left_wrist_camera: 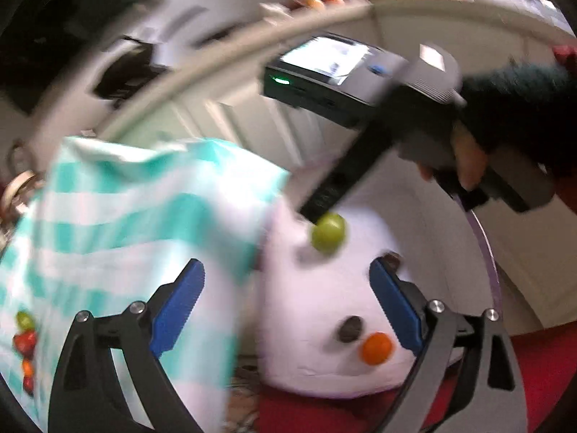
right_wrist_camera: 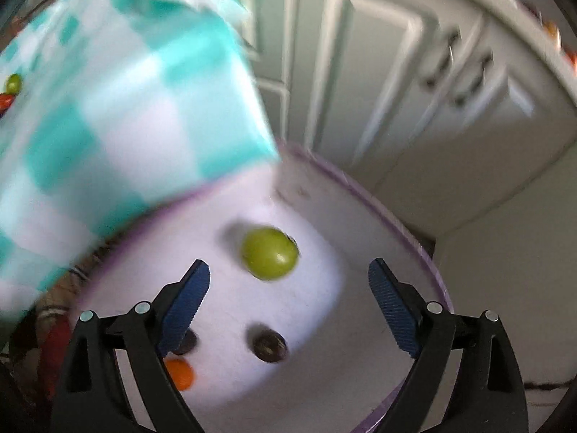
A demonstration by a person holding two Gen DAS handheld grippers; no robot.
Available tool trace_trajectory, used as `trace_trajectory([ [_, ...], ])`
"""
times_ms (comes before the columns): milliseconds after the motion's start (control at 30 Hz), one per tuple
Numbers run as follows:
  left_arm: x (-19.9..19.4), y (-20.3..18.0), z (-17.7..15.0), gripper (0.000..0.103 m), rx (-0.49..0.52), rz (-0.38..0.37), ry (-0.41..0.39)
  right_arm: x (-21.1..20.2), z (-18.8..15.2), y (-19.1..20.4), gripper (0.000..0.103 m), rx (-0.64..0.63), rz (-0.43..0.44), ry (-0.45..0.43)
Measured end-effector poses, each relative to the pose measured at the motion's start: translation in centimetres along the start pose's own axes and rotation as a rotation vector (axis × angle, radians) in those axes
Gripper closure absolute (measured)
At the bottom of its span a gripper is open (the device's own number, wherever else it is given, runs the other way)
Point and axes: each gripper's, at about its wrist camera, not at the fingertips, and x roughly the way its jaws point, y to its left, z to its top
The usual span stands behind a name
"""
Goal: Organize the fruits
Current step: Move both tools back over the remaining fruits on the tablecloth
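Only left wrist view shows right hand-held gripper (left_wrist_camera: 317, 213) over green fruit (left_wrist_camera: 329, 232).

Glossy smooth green fruit (right_wrist_camera: 269, 253); soft checked cloth (right_wrist_camera: 108, 108); ribbed blue tool pads (right_wrist_camera: 187, 303).

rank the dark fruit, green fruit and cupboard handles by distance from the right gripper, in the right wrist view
1. dark fruit, in the white bowl, just ahead of the right gripper.
2. green fruit, farther into the bowl.
3. cupboard handles, upper right, beyond the bowl.
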Motion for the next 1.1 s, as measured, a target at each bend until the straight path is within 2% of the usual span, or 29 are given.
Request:
trace_trajectory([
  [100,-2.9,4.1,0.1,0.009,-0.143,0.077,-0.049,-4.3,0.8,4.2,0.015,-0.078,0.038,-0.14],
  [200,-6.2,10.9,-1.5,0.002,-0.379,0.17,-0.102,-9.6,1.2,9.1,0.015,-0.159,0.125,-0.298],
  [300,-9.5,18.3,-5.0,0.002,-0.633,0.287,-0.108,-12.6,1.8,14.1,0.015,-0.233,0.251,-0.413],
  [367,-10.9,23.7,-8.1,0.002,-0.807,0.379,-0.077,-13.2,2.5,18.1,0.015,-0.286,0.322,-0.428],
  [433,-11.8,28.8,-11.9,0.002,-0.968,0.467,-0.031,-12.8,3.4,22.1,0.015,-0.338,0.395,-0.373],
  [500,-12.3,32.5,-15.5,0.002,-1.086,0.529,-0.001,-11.9,4.1,25.7,0.015,-0.377,0.425,-0.327],
  [600,-13.2,38.1,-21.1,0.002,-1.262,0.666,0.044,-10.6,4.8,31.4,0.015,-0.458,0.428,-0.316],
  [733,-14.2,43.0,-25.2,0.002,-1.403,0.774,0.036,-8.8,7.0,38.4,0.015,-0.505,0.464,-0.292],
  [833,-14.3,45.1,-27.7,0.002,-1.472,0.798,0.016,-7.7,9.8,42.4,0.015,-0.493,0.498,-0.261],
  [900,-14.4,45.1,-29.4,0.002,-1.514,0.803,-0.003,-6.7,12.3,45.0,0.015,-0.474,0.511,-0.24],
  [967,-14.0,45.3,-30.6,0.002,-1.554,0.773,0.011,-6.1,14.5,47.2,0.015,-0.46,0.522,-0.233],
  [1033,-14.6,44.7,-30.7,0.002,-1.563,0.738,-0.04,-5.3,16.1,49.3,0.015,-0.454,0.527,-0.231],
  [1100,-14.6,44.7,-30.6,0.002,-1.545,0.72,-0.043,-4.5,17.4,50.9,0.015,-0.447,0.537,-0.218],
])
